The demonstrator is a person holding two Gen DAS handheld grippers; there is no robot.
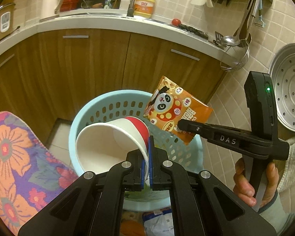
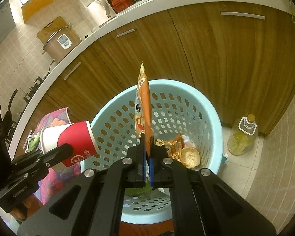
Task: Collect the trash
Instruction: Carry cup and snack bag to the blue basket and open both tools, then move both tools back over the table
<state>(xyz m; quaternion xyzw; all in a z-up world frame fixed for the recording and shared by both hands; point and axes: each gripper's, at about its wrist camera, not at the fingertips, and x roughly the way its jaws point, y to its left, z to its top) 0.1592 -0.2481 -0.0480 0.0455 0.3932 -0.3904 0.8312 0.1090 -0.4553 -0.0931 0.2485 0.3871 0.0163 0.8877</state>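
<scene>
I have the left gripper clamped on the paper cup's rim and the right gripper pinching the snack wrapper, both poised over the blue basket, probably so they drop in cleanly.

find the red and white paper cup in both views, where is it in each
Left wrist view: the paper cup sits low at centre, mouth toward the camera, its rim pinched in the left gripper.
Right wrist view: the cup is at lower left, lying sideways, seen from outside.
Shared landmark: the light blue basket; the cup hangs by its rim in both.
</scene>
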